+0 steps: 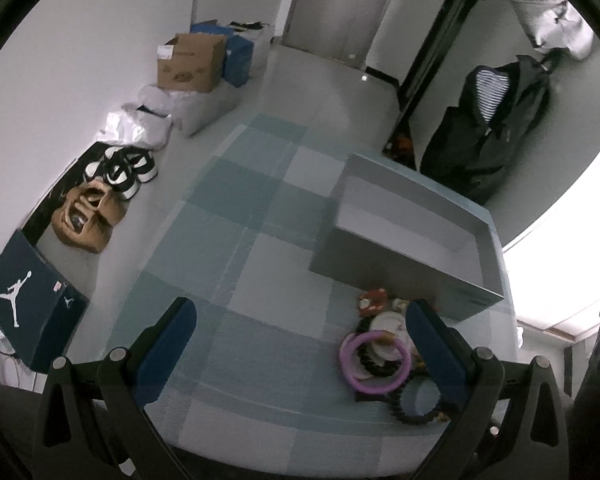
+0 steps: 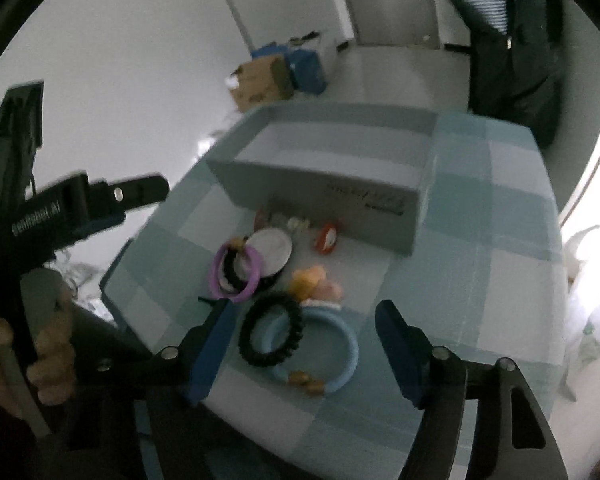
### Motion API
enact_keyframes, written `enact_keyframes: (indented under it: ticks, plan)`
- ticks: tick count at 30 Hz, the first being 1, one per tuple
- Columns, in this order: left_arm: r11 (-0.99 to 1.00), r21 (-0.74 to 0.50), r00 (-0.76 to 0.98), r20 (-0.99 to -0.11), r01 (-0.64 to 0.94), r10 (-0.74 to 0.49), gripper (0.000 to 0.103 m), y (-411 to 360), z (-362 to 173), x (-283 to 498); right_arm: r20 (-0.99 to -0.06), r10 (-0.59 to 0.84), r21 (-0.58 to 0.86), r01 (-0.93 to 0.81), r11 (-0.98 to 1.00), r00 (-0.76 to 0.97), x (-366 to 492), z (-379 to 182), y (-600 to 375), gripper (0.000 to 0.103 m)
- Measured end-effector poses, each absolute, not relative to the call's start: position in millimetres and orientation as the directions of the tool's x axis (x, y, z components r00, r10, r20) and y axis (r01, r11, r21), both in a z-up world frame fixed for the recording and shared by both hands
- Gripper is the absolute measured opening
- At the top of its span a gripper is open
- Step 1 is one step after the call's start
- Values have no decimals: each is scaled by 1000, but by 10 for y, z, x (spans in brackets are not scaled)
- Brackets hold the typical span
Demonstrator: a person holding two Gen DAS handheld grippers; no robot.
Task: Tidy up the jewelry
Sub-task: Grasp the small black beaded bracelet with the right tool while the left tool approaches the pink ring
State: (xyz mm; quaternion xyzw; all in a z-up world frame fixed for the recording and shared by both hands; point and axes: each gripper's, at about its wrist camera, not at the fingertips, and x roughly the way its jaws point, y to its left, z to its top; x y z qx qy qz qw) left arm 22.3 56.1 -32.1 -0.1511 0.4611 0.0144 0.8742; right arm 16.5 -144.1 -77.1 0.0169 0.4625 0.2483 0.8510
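Observation:
A pile of jewelry lies on a checked blue cloth (image 2: 480, 240) in front of an open grey box (image 2: 340, 152). It holds a purple bangle (image 2: 236, 276), a black beaded bracelet (image 2: 271, 332), a light blue bangle (image 2: 340, 344), a round white piece (image 2: 274, 248) and small red and orange charms. My right gripper (image 2: 306, 340) is open and hovers over the black and blue rings. My left gripper (image 1: 300, 320) is open and empty, above bare cloth left of the pile; the purple bangle (image 1: 350, 364) lies by its right finger. The grey box (image 1: 420, 216) stands beyond.
The cloth-covered table ends near the left gripper, with floor beyond. On the floor by the wall are a cardboard box (image 1: 192, 62), shoes (image 1: 124, 172), a tan bag (image 1: 86, 216) and a dark shoebox (image 1: 28, 304). A dark jacket (image 1: 488, 128) hangs at the right.

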Motion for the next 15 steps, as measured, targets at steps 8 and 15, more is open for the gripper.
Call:
enact_keyframes:
  ticks: [8, 15]
  plan:
    - [948, -245, 548, -831, -202, -98, 102, 718, -391, 269, -806, 424, 232, -440, 868, 412, 153, -863, -1329, 35]
    - [947, -230, 520, -850, -224, -84, 102, 783, -447, 275, -819, 411, 230, -427, 874, 400, 164, -852, -1381, 13]
